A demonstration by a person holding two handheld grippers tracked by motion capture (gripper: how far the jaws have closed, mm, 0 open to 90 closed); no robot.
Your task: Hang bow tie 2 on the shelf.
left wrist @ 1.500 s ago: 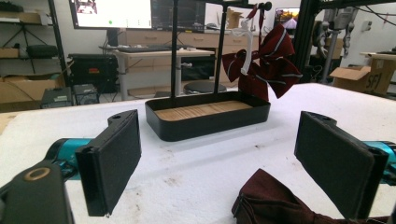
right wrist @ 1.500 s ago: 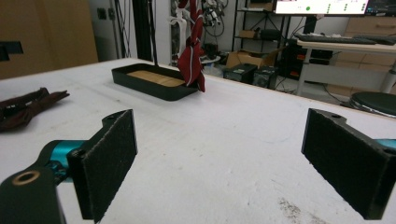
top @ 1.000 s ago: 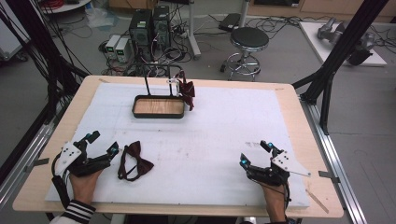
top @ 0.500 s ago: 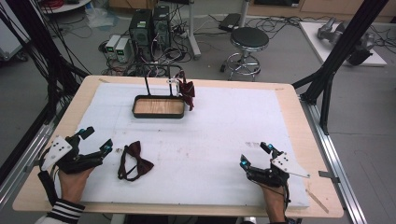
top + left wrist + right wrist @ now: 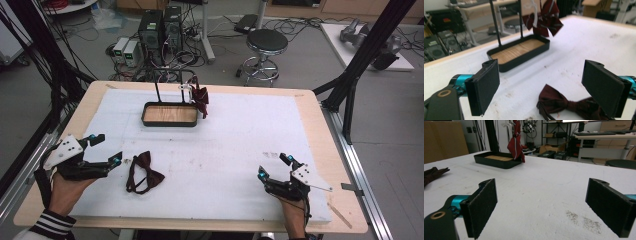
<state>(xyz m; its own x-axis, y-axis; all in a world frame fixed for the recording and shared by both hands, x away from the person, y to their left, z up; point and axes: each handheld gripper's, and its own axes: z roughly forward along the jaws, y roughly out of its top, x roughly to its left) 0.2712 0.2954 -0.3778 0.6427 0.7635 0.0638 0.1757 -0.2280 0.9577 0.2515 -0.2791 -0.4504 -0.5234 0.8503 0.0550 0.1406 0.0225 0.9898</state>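
A dark maroon bow tie (image 5: 143,172) lies flat on the white table cover at the front left. My left gripper (image 5: 110,148) is open just to its left, not touching it. In the left gripper view the bow tie (image 5: 564,105) lies low between the wide-apart pads (image 5: 484,87). A second maroon bow tie (image 5: 201,98) hangs from a thin stand over a black tray with a wooden floor (image 5: 170,124). My right gripper (image 5: 274,166) rests open at the front right with nothing between its pads (image 5: 480,206).
The stand's two thin black posts (image 5: 157,92) rise from the tray's far side. A bare wooden border (image 5: 320,150) frames the white cover. Black frame legs, computer cases and a stool (image 5: 266,42) stand on the floor beyond the table.
My left gripper has drawn back to the left, away from the lying bow tie, and stays open. The bow tie and the right gripper have not moved.
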